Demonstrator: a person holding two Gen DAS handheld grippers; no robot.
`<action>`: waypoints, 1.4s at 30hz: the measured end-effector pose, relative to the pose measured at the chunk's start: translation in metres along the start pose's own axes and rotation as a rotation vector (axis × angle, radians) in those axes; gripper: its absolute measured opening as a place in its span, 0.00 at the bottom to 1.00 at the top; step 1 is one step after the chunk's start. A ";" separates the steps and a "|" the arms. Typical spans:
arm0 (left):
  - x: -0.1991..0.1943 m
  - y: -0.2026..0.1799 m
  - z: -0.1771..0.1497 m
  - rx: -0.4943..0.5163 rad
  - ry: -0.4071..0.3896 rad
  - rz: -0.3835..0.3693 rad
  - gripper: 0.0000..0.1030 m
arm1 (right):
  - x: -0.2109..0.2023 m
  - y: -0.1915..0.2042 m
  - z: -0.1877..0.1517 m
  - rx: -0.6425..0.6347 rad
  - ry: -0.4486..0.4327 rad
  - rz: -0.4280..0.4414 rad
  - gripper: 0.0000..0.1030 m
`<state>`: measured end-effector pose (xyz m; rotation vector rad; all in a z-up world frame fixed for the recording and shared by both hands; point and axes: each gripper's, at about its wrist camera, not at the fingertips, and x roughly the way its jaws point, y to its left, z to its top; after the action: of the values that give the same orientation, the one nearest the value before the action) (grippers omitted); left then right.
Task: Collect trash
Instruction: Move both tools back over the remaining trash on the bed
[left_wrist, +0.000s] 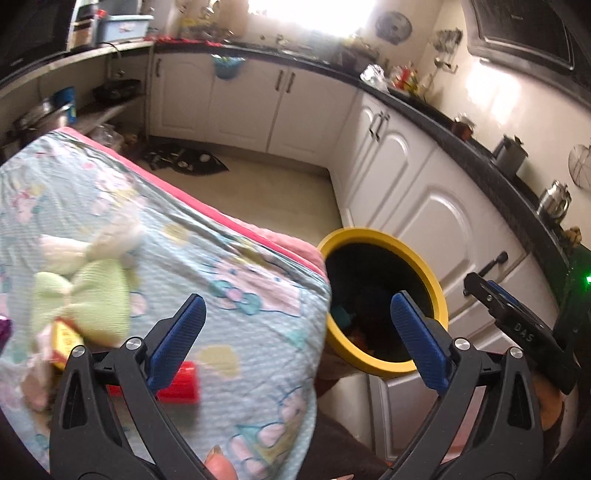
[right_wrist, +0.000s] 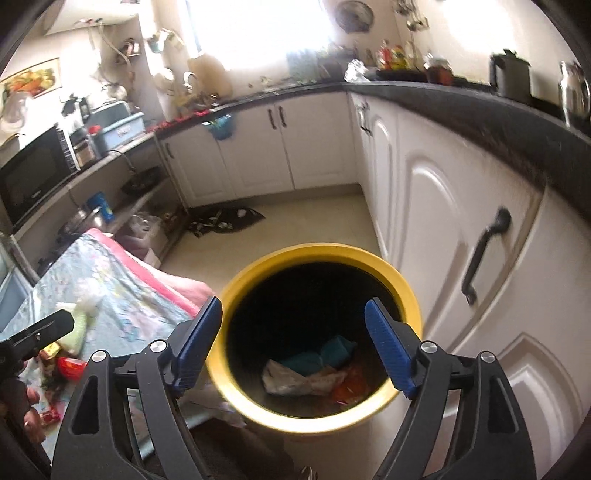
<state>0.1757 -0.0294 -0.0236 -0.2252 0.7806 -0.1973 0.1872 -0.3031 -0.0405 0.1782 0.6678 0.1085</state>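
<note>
— Kitchen floor between white cabinets (right_wrist: 436, 206), cloth-covered bench (left_wrist: 155, 206) at left. Where's the trash?

— Some already down in the yellow bin (right_wrist: 243, 280), just beside the bench corner: teal scrap (right_wrist: 314, 360), crumpled wrapper (right_wrist: 295, 380), something orange-red. More on the bench: pale green cloth (left_wrist: 96, 291), red piece (left_wrist: 183, 382), yellow-red packet (left_wrist: 64, 338).

— Jaws?

— Right gripper (right_wrist: 295, 350) over the bin mouth, jaws wide apart, nothing between. Left gripper (left_wrist: 299, 339) straddling bench edge and bin rim, jaws fully spread, likewise empty.

— Step in hand?

— Drop-off done, by the look of it; next pickup not yet begun.

— Next move?

— Probably back over the bench, down onto one loose piece, close firmly, then carry to the bin. Soft cloth likely to bunch; small packet easy to miss.
</note>
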 end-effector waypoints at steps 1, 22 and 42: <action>-0.006 0.004 0.001 -0.005 -0.013 0.007 0.90 | -0.004 0.006 0.001 -0.010 -0.008 0.014 0.75; -0.097 0.069 0.004 -0.076 -0.181 0.128 0.90 | -0.052 0.110 -0.004 -0.191 -0.072 0.241 0.80; -0.132 0.130 -0.009 -0.144 -0.215 0.251 0.90 | -0.056 0.179 -0.030 -0.320 -0.007 0.392 0.80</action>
<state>0.0896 0.1283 0.0230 -0.2768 0.6030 0.1190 0.1175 -0.1329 0.0058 -0.0010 0.5937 0.5876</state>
